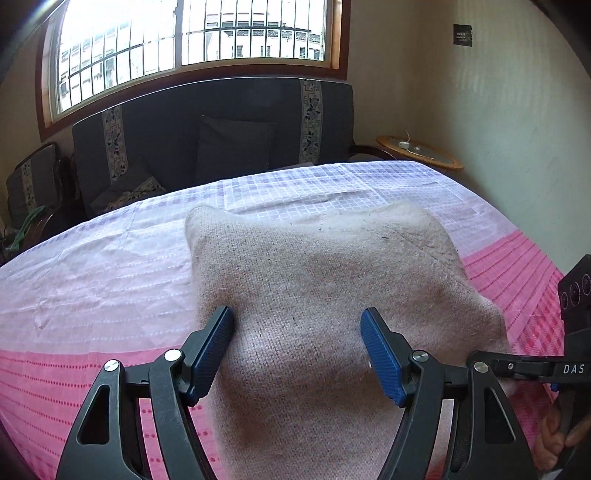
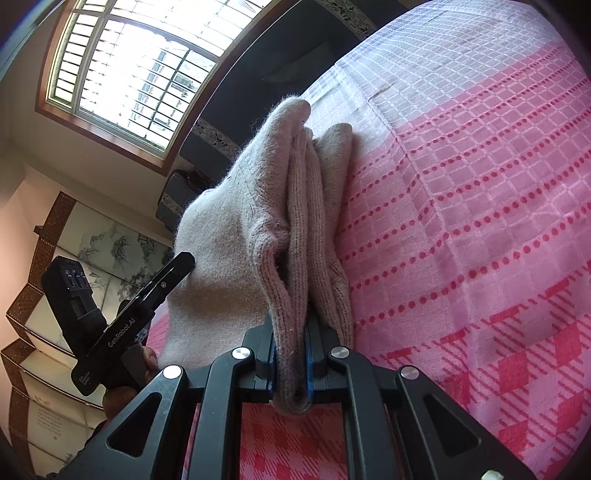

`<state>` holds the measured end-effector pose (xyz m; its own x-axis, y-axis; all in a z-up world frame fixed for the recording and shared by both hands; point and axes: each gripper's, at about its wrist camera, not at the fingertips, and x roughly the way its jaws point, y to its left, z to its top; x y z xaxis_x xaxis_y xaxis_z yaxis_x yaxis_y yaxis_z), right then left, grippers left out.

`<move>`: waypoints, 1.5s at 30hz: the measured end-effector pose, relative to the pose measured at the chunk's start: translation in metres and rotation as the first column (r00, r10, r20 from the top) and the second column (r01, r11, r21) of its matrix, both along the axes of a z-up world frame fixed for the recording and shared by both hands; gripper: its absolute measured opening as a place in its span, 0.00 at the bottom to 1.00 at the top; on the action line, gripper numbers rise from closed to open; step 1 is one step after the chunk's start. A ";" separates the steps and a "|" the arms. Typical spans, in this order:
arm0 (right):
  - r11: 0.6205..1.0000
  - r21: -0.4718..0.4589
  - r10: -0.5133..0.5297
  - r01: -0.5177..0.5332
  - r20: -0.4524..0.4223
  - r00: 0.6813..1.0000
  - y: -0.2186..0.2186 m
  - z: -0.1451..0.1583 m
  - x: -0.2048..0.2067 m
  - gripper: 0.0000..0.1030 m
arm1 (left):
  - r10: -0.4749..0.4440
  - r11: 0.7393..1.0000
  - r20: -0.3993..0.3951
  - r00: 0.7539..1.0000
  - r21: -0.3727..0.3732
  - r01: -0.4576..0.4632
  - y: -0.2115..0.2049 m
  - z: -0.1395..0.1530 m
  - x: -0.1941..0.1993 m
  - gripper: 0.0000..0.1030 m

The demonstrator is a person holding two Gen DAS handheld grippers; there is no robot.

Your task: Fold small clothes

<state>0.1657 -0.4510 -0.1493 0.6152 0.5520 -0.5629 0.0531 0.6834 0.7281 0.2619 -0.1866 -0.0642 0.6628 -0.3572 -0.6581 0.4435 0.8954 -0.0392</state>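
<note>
A small beige knitted garment (image 1: 317,295) lies on the pink and white checked cloth (image 1: 92,266) of the table. My left gripper (image 1: 297,328) is open, its blue pads (image 1: 214,350) spread just above the garment's near part and holding nothing. My right gripper (image 2: 291,354) is shut on the garment's ribbed edge (image 2: 295,258), which is bunched in folds between the pads. The left gripper's body (image 2: 122,332) shows at the left of the right wrist view, and the right one (image 1: 535,369) at the right edge of the left wrist view.
A dark sofa (image 1: 221,129) with cushions stands behind the table under a barred window (image 1: 192,33). A round wooden side table (image 1: 421,151) is at the back right by the wall. A folding painted screen (image 2: 55,258) stands at the left.
</note>
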 end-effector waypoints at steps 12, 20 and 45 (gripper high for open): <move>1.000 0.005 -0.008 0.008 0.000 1.000 -0.003 -0.001 -0.002 0.08 | 0.031 0.999 0.013 0.999 0.024 -0.031 0.010 0.009 -0.008 0.69; 1.000 -0.008 -0.007 0.007 0.002 1.000 -0.001 0.001 -0.002 0.10 | 0.064 0.995 0.055 0.996 0.069 -0.068 0.018 0.014 -0.014 0.70; 0.996 -0.091 -0.017 0.020 0.040 0.999 -0.019 0.036 0.004 0.63 | 0.088 0.995 0.001 0.996 0.040 -0.088 0.048 0.014 0.012 0.76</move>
